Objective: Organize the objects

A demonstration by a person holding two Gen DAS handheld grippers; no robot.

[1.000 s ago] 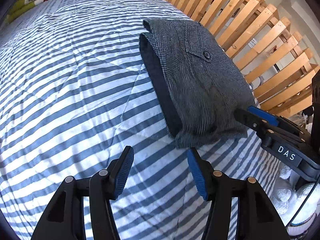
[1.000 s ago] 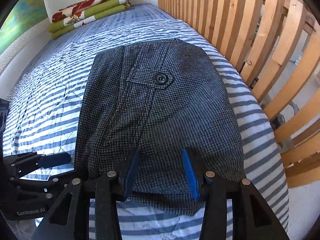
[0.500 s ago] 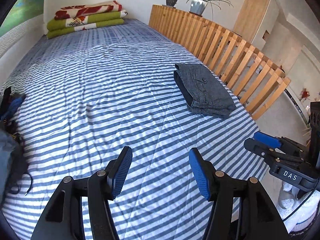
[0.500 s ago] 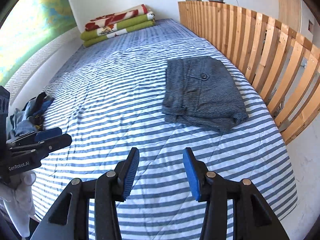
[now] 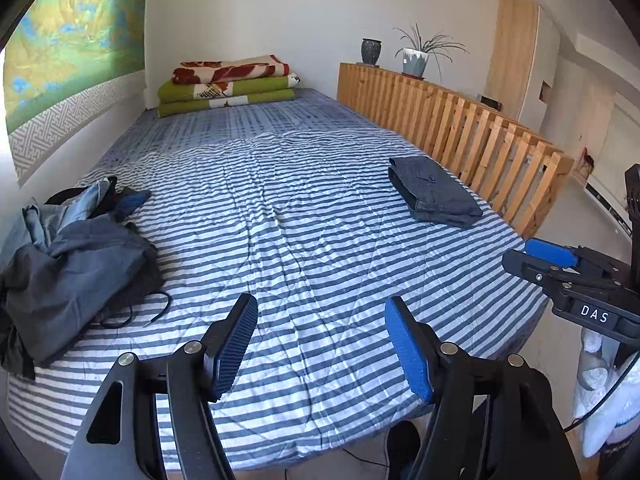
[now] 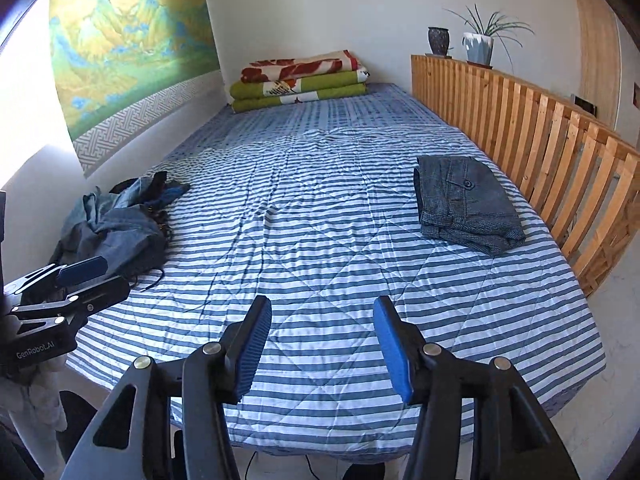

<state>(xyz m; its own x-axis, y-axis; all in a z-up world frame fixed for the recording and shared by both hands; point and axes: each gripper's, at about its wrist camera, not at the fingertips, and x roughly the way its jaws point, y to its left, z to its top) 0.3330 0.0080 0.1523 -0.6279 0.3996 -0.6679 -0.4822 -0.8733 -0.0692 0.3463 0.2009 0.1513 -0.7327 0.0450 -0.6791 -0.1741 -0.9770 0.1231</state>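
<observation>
Folded grey checked trousers lie on the right side of the striped bed, beside the wooden rail; they also show in the right wrist view. A heap of unfolded blue and dark clothes lies at the bed's left edge, also seen in the right wrist view. My left gripper is open and empty above the bed's near edge. My right gripper is open and empty beside it, well back from the trousers.
A slatted wooden rail runs along the bed's right side, with a plant pot and a dark vase on top. Folded green and red blankets are stacked at the far end against the wall.
Both grippers have pulled back from the folded trousers to the foot of the bed. The trousers stay where they lay. The clothes heap has come into view on the left.
</observation>
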